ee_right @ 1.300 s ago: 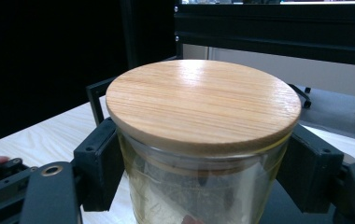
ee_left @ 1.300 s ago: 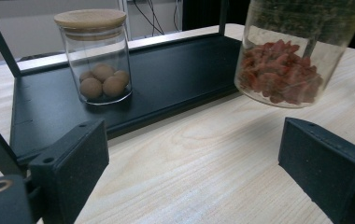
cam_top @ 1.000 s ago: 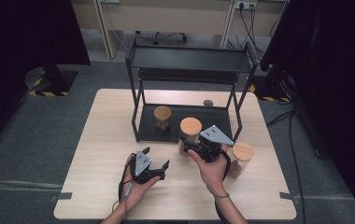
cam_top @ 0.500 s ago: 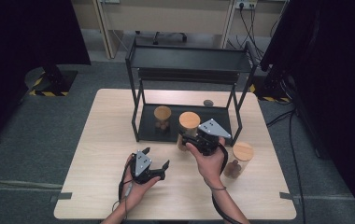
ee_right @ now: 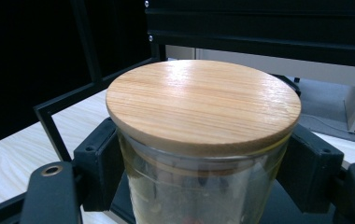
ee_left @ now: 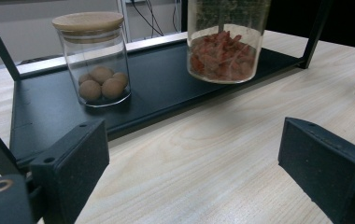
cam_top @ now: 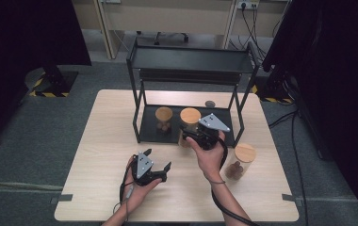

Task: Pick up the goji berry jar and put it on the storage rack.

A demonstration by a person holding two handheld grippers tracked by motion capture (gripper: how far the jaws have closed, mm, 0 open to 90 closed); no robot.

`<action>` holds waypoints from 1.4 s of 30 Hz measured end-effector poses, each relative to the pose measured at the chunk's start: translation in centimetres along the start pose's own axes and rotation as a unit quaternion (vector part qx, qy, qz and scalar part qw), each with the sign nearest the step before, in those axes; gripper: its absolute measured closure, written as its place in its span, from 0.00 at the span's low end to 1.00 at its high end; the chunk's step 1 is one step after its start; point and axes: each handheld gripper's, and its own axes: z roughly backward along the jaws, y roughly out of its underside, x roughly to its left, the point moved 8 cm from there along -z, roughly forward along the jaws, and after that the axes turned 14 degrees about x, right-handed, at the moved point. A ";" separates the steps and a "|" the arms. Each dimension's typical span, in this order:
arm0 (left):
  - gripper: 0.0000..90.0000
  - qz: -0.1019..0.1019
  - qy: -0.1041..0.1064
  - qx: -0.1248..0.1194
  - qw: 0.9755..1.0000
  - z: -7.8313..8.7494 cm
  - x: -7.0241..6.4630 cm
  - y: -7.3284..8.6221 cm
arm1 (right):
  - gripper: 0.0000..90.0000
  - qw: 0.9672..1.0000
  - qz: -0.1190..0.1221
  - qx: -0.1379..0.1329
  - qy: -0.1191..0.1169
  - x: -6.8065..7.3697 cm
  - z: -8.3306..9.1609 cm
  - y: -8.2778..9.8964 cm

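Carrying jar of red bits [cam_top: 190, 123] toward rack's lower shelf [cam_top: 149, 129]

Right gripper [cam_top: 190, 134] clamping jar below wooden lid [ee_right: 202, 103], now edging nearer over shelf's front edge than a second ago; left gripper [cam_top: 160, 165] idling unclenched, empty.

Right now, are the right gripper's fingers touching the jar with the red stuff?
Touching. The right gripper view shows both fingers pressed against the glass of the jar, just under its wooden lid.
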 end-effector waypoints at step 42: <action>0.09 -0.002 0.001 -0.002 1.000 0.0 -0.1 0.0 | 0.28 0.999 -0.025 0.018 0.035 -2.9 -4.2 -2.9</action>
